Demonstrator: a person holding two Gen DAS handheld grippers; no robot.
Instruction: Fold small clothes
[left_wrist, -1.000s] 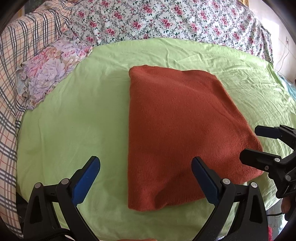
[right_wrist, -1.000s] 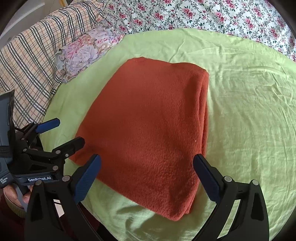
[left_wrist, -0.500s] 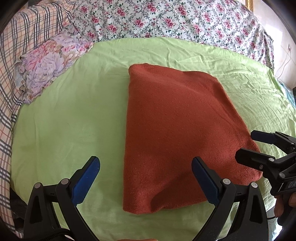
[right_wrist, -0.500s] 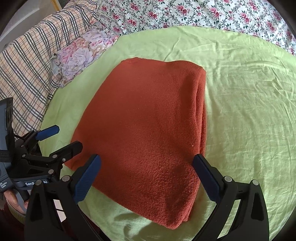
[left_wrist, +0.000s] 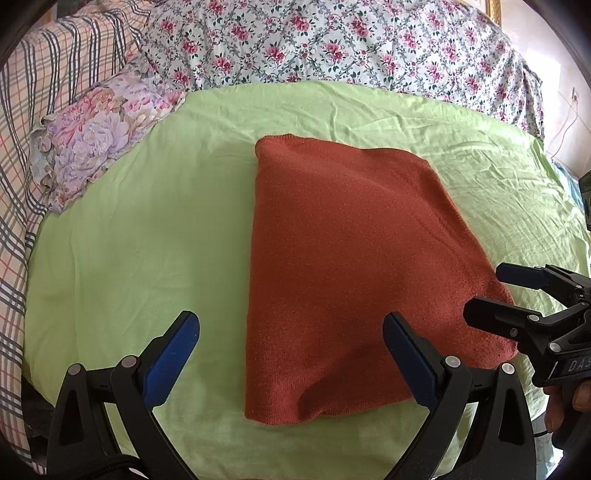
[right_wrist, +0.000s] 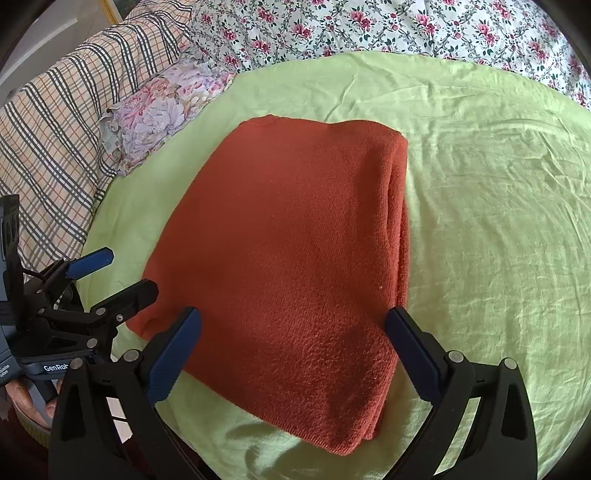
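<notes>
A rust-orange knitted garment (left_wrist: 351, 258) lies folded into a thick rectangle on the light green sheet (left_wrist: 147, 240). Its stacked layers show along the right edge in the right wrist view (right_wrist: 288, 240). My left gripper (left_wrist: 291, 354) is open and hovers over the garment's near left corner, holding nothing. My right gripper (right_wrist: 293, 347) is open too, with its jaws spread across the garment's near right corner and nothing pinched. Each gripper shows in the other's view: the right gripper (left_wrist: 484, 288) at the garment's right corner, the left gripper (right_wrist: 133, 271) at its left corner.
A floral pillow (left_wrist: 96, 133) lies at the far left, on a plaid blanket (left_wrist: 22, 184). A rose-patterned cover (left_wrist: 332, 40) runs along the back. The sheet's near edge drops off just below the grippers. A hand (right_wrist: 26, 398) holds the left gripper's handle.
Both views have shifted only slightly. The garment lies as before and both grippers stay open near its near corners.
</notes>
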